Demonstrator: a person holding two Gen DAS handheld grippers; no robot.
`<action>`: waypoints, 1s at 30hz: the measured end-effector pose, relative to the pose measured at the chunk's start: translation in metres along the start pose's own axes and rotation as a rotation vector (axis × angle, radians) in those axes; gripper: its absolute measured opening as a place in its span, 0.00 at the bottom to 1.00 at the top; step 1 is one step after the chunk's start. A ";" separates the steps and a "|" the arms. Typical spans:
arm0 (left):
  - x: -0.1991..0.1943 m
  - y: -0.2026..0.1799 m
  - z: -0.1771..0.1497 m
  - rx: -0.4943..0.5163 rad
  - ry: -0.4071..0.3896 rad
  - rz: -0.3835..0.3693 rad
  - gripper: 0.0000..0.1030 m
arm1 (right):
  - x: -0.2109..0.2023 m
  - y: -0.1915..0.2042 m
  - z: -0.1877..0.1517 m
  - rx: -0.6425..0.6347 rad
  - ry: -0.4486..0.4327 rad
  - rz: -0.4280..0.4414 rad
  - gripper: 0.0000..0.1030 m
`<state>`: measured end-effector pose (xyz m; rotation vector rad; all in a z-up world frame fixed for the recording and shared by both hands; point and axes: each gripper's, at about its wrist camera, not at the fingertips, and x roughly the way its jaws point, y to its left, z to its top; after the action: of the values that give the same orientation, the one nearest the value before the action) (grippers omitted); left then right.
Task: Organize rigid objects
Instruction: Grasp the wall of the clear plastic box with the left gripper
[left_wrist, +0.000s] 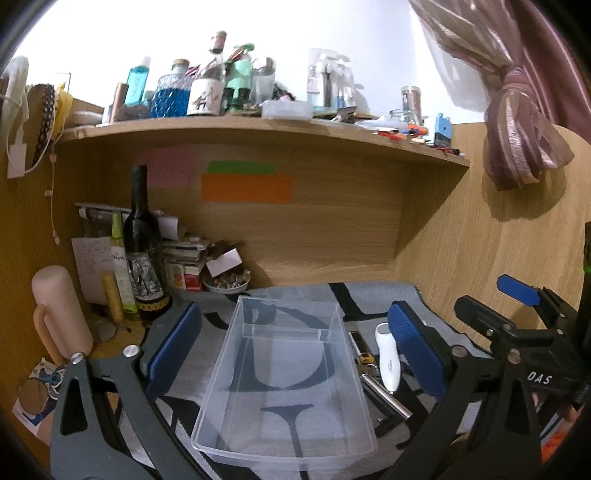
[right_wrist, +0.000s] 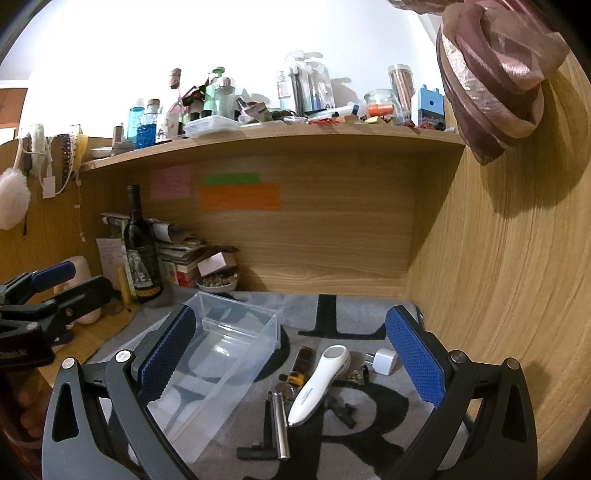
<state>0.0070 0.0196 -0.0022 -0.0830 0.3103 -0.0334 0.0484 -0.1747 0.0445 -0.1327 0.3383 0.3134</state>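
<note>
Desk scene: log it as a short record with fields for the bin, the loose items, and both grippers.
bin: clear bin, empty, open top, on the grey mat
loose items: white handheld device, metal cylinder, white charger, small dark bottle, all on the mat right of the bin
left gripper: open, fingers either side of the bin, not pressing it
right gripper: open, holding nothing, loose items lie between its fingers
background: wine bottle upright at back left

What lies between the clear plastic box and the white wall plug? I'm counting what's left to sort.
Between clear box and plug, the right wrist view shows a white handheld device, dark lighter and metal cylinder.
</note>
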 end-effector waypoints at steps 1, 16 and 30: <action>0.003 0.004 0.000 -0.005 0.013 0.003 0.83 | 0.004 -0.002 -0.001 0.004 0.009 -0.004 1.00; 0.088 0.072 -0.013 -0.042 0.331 0.049 0.41 | 0.060 -0.032 -0.012 0.019 0.176 -0.100 0.71; 0.141 0.090 -0.049 -0.029 0.583 0.003 0.18 | 0.118 -0.081 -0.041 0.052 0.405 -0.196 0.55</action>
<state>0.1276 0.0991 -0.0993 -0.1007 0.8934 -0.0504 0.1675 -0.2258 -0.0287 -0.1774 0.7288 0.0810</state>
